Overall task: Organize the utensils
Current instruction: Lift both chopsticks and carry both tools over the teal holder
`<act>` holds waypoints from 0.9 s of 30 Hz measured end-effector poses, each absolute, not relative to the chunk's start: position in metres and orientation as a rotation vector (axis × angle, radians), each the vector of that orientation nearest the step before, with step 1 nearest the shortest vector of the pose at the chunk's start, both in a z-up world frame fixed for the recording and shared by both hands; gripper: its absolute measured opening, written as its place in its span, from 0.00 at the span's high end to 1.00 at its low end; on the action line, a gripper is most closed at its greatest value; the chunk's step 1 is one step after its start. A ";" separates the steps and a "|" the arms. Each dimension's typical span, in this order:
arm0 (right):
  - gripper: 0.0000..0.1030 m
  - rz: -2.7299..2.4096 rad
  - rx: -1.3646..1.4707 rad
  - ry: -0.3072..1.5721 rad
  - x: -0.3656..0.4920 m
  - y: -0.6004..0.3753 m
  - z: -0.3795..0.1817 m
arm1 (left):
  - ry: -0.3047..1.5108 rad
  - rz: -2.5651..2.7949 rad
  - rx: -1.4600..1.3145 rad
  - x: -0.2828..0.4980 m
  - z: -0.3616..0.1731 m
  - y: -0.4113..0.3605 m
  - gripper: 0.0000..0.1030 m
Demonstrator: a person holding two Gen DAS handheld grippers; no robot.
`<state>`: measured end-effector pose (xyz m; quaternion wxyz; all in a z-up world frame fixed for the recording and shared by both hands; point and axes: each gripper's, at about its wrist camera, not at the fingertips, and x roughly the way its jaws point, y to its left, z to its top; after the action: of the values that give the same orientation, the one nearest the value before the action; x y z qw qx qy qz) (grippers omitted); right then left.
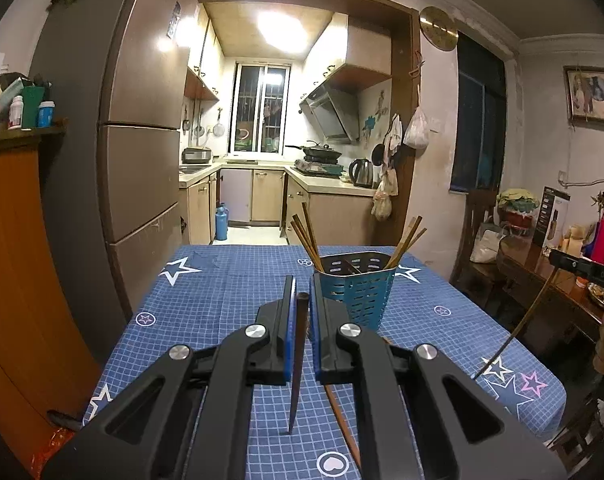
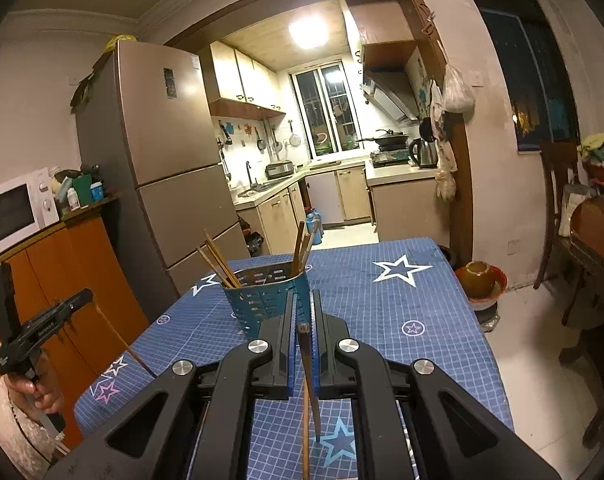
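Both grippers, left gripper (image 1: 301,300) and right gripper (image 2: 303,312), were clamped near the top of a dark chopstick (image 1: 298,360), tip hanging above the tablecloth (image 1: 222,280), near the blue holder (image 1: 356,288). Judged light, stiff, slippery; upper-end grip suited.

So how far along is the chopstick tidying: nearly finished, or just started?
Partly done. Several chopsticks already stand in the blue holder on the table. In hand: the left gripper is shut on a dark chopstick, and the right gripper on another. Left: both must go in, plus a chopstick lying on the cloth.
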<state>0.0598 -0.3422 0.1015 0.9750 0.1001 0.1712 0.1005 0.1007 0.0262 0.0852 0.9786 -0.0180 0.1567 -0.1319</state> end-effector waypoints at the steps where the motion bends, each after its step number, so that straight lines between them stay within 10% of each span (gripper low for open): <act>1: 0.93 0.202 0.195 0.348 0.061 -0.341 0.103 | 0.316 -0.267 -0.036 0.101 0.085 0.026 0.95; 27: 0.93 0.250 0.053 0.280 0.101 -0.292 0.175 | 0.167 -0.359 0.004 0.123 0.160 -0.027 0.95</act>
<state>0.1007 -0.2918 0.1746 0.9821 0.0263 0.1390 0.1244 0.1233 -0.0267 0.1602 0.9805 0.0020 0.0827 -0.1781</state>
